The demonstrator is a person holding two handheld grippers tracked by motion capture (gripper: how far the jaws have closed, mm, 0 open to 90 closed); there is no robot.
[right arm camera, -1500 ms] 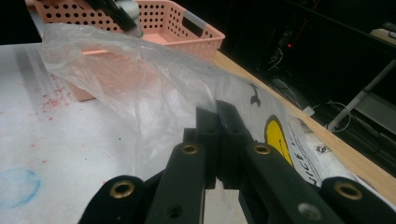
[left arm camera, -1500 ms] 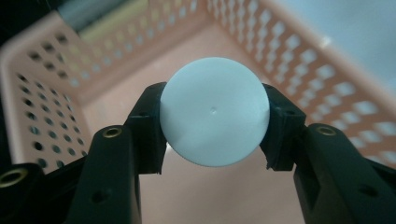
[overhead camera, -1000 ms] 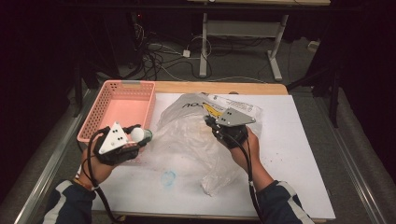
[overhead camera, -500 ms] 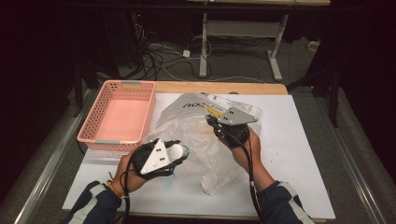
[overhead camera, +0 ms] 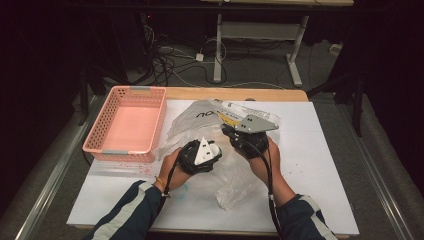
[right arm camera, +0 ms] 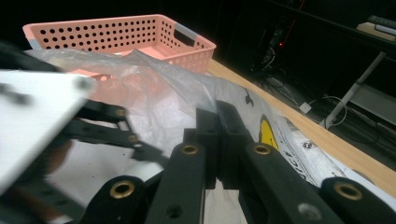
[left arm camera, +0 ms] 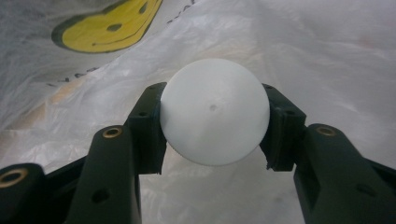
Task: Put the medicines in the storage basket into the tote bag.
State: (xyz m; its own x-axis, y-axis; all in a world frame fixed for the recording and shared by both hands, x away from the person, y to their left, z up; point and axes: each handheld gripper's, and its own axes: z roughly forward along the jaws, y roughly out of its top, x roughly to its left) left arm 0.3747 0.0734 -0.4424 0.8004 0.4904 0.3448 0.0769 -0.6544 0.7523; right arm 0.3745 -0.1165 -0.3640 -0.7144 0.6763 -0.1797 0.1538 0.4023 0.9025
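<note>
A white ball [left arm camera: 215, 112] sits between the black jaws of my left gripper [left arm camera: 215, 127], whose pads press on both its sides. In the high view this gripper [overhead camera: 215, 150] hovers over the middle of a crumpled clear plastic bag [overhead camera: 200, 117], close to the bag's raised edge. My right gripper [overhead camera: 228, 133] stands just right of it with its jaws shut on the bag's film. The right gripper view shows those jaws [right arm camera: 218, 126] closed together, with the bag [right arm camera: 163, 93] rising up to them. The left gripper [right arm camera: 107, 130] appears blurred at the left of that view.
An empty pink perforated basket [overhead camera: 159, 120] stands at the table's left, touching the bag's edge. A white mat [overhead camera: 320, 165] covers the table. A yellow smiley print [left arm camera: 102, 23] marks the bag. Cables and table legs lie on the floor beyond the far edge.
My left gripper has carried the white ball from beside the basket rightward and down to the bag, next to the right gripper. The right gripper has not moved.
</note>
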